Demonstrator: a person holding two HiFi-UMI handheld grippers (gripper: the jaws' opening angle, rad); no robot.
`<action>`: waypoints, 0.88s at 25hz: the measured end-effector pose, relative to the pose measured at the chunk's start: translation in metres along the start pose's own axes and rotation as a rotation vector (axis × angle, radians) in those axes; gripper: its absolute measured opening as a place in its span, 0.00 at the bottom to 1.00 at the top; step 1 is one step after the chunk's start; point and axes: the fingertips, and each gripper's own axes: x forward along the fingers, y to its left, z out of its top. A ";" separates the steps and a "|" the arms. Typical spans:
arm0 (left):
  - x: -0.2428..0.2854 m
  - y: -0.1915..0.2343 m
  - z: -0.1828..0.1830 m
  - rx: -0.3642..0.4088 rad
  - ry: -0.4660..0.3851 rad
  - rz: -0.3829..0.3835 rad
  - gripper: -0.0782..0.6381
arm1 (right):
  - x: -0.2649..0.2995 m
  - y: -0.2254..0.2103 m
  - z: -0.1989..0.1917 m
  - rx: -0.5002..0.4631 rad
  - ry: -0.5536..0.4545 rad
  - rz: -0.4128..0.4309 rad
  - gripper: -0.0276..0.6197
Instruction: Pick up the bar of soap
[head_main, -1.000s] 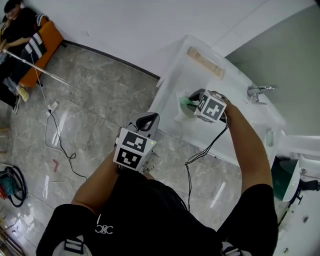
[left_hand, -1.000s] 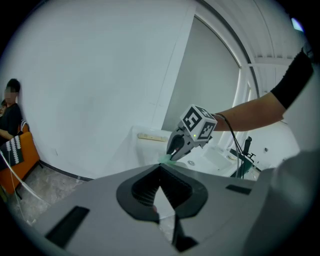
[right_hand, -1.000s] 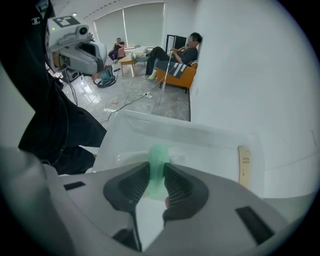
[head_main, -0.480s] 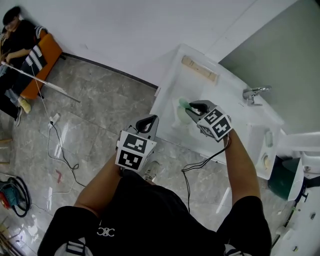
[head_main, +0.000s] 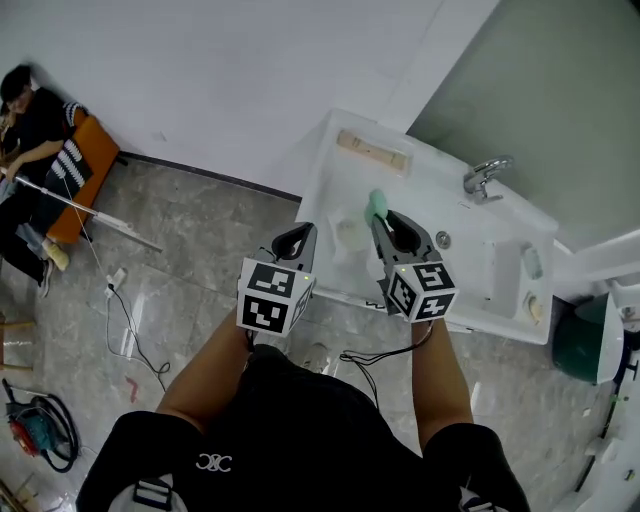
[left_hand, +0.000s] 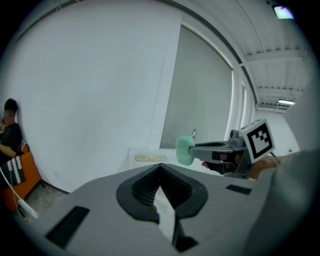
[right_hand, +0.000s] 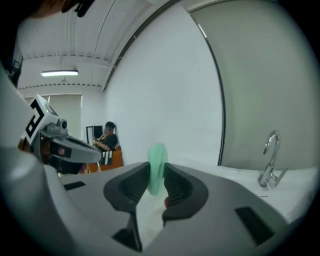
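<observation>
The pale green bar of soap is clamped edge-on between the fingers of my right gripper, held in the air above the near left part of the white sink. In the right gripper view the soap stands upright between the dark pads, which press on both its faces. My left gripper hovers just left of it over the sink's front edge, jaws together and empty. The left gripper view shows the soap at the tip of the right gripper.
A chrome faucet stands at the sink's back right. A wooden brush lies along the sink's far rim. A white dish sits inside the sink under the soap. A person sits on an orange bench at far left; cables lie on the floor.
My right gripper has risen out of the sink with the soap and rolled, so its marker cube now faces up. The left gripper has also come up slightly.
</observation>
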 end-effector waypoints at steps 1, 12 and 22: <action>0.000 -0.004 0.004 0.009 -0.008 -0.002 0.12 | -0.008 -0.002 0.007 0.022 -0.030 -0.034 0.20; 0.006 -0.046 0.041 0.071 -0.078 -0.047 0.12 | -0.073 -0.018 0.051 0.139 -0.198 -0.184 0.20; 0.015 -0.064 0.057 0.100 -0.101 -0.073 0.12 | -0.089 -0.022 0.062 0.085 -0.220 -0.234 0.20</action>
